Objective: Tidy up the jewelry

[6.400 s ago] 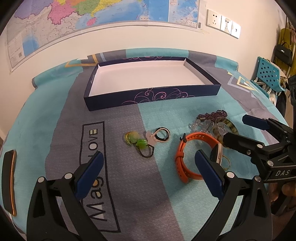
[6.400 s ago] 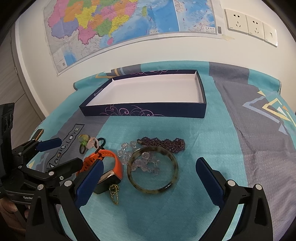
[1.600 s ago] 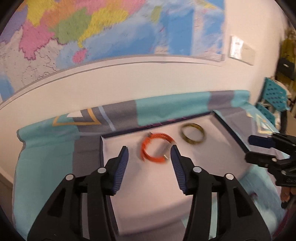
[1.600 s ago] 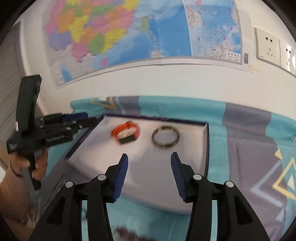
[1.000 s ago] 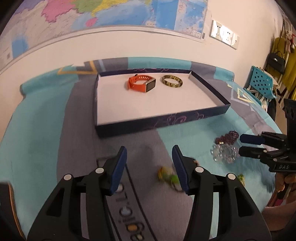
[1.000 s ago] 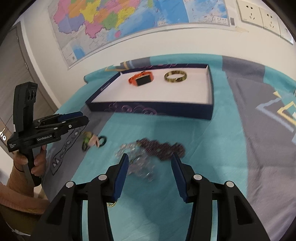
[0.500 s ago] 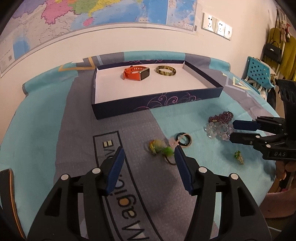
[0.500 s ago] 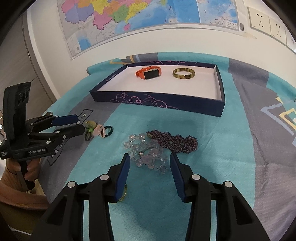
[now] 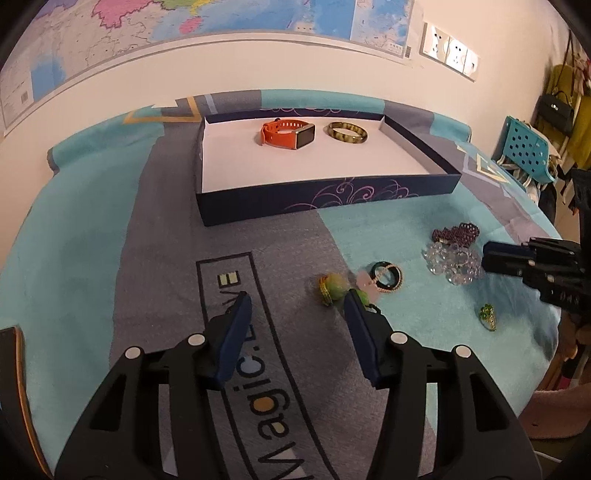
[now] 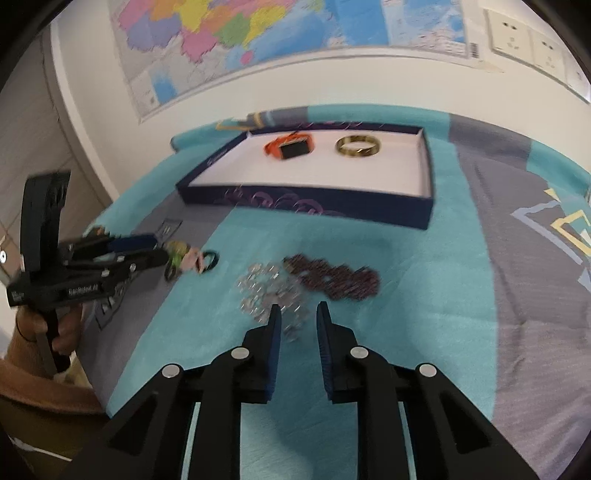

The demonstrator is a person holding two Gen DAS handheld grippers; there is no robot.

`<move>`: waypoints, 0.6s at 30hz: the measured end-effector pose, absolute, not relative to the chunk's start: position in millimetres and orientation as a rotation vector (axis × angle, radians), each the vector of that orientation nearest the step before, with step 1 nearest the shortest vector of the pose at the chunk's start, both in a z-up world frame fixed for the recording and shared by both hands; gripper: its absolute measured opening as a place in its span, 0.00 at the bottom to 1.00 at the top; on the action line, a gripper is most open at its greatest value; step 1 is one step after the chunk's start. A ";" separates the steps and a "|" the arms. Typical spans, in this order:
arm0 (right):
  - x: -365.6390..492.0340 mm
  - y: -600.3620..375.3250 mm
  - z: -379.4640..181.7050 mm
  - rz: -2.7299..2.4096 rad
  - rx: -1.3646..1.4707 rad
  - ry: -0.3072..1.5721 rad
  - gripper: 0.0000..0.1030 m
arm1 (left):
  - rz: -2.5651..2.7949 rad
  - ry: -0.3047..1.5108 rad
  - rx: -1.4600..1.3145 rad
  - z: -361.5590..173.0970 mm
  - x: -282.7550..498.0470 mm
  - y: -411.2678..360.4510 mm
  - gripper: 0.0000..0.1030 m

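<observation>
The navy tray [image 9: 332, 197] sits toward the wall at twelve o'clock on the table, and two pieces already lie in it side by side along the far edge: the orange smartwatch [image 9: 286, 133] and the tortoiseshell bangle [image 9: 347, 133], just beside each other, leaving most of the white floor free, I would guess for what is left.

The rest waits loose on the cloth. The left gripper [image 9: 297, 312] hovers with its blue fingers spread fairly wide and holding nothing; its right finger is right up against the green bead hair tie [image 9: 334, 290], which looks like the next pick. At two o'clock from it lies the small black-and-pink beaded ring [image 9: 386, 277]. Further right is the clear crystal bracelet [image 9: 452, 262], with the dark purple beaded bracelet [image 9: 456, 233] just beyond it, and a little green and gold charm [image 9: 488, 316] lies apart at four o'clock.

The right gripper [image 10: 297, 314] has its fingers drawn close, with a narrow gap left, nothing between them; the tips hang at the near edge of the crystal bracelet, seemingly lining up to pinch it. Its view is blurred, so contact cannot be judged.

The table wears a teal and grey printed cloth [image 9: 166, 240] with lettering. Behind it are a white wall, a large coloured map [image 10: 258, 33] and wall sockets [image 9: 448, 50]; a blue perforated chair [image 9: 526, 147] stands at three o'clock.
</observation>
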State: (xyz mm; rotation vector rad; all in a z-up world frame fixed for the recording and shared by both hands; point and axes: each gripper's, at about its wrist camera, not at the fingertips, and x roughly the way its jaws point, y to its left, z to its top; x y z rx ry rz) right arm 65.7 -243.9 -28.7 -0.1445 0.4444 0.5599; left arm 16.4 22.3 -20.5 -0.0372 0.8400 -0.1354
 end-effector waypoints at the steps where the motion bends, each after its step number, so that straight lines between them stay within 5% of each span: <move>1: 69.4 -246.6 -26.9 0.537 -0.135 0.443 0.30 | -0.139 0.839 -0.048 -19.9 17.2 23.9 0.50; 8: 97.6 -251.3 -25.0 0.473 -0.104 0.472 0.38 | -0.160 0.846 -0.066 -18.9 21.1 28.1 0.37; 18: 99.6 -236.1 -23.4 0.472 -0.172 0.481 0.43 | -0.203 0.874 -0.032 -24.0 31.2 16.5 0.36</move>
